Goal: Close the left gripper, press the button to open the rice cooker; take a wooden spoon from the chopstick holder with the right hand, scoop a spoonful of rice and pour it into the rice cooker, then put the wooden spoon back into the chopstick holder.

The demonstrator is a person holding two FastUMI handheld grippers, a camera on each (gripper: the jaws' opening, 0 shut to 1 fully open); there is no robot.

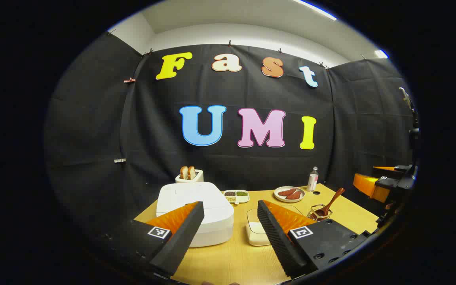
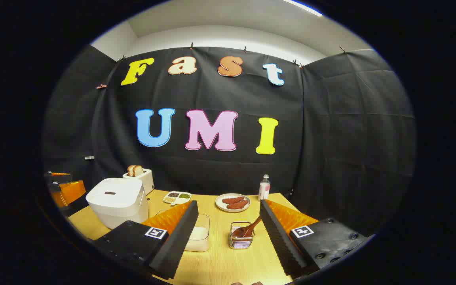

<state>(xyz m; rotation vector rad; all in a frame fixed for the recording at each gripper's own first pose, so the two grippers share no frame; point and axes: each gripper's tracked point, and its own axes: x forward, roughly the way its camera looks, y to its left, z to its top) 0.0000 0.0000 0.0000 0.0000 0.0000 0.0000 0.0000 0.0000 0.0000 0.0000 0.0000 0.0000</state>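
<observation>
Left gripper [image 1: 228,233]: raised above table, fingers spread, empty; closed white rice cooker [image 1: 196,211] just ahead. Right gripper [image 2: 228,233]: spread, empty; wooden spoon [image 2: 247,229] leaning in chopstick holder [image 2: 241,240] ahead.

White rice cooker [image 2: 118,201] with lid shut, at left on the wooden table. Wooden spoon [image 2: 247,230] leaning in the wire chopstick holder [image 2: 241,240], handle up to the right. Clear box of rice [image 2: 198,237] between cooker and holder.
</observation>
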